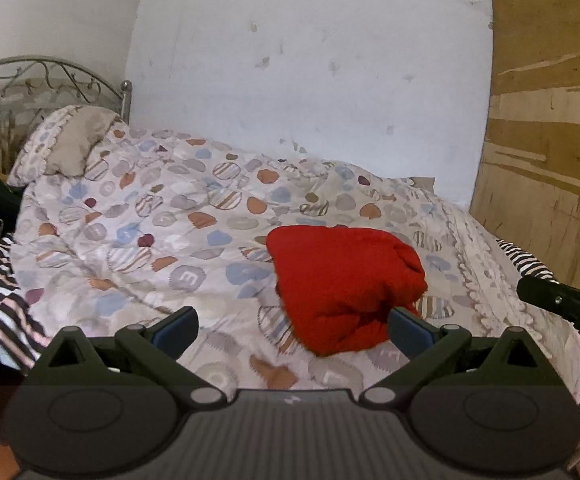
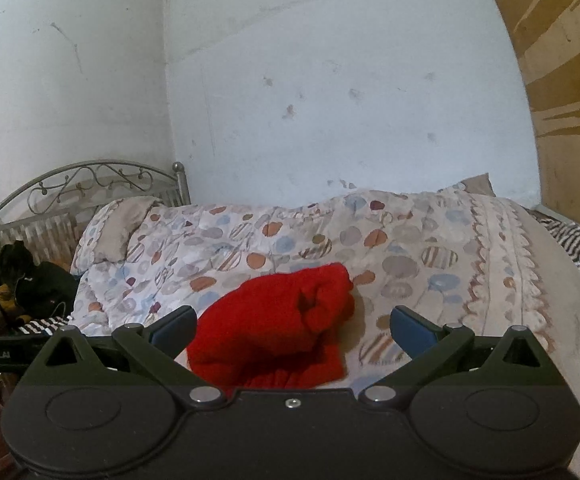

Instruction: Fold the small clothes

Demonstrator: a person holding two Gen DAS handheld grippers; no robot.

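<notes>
Left gripper (image 1: 291, 328): fingers spread, holding nothing, above the bed (image 1: 138, 216). Red garment (image 1: 341, 288) lies bunched on the quilt, just ahead of both grippers. Right gripper (image 2: 291, 328): fingers spread, empty. The compact bundle fits either a finished fold or a crumpled heap awaiting spreading; cannot tell which.
</notes>
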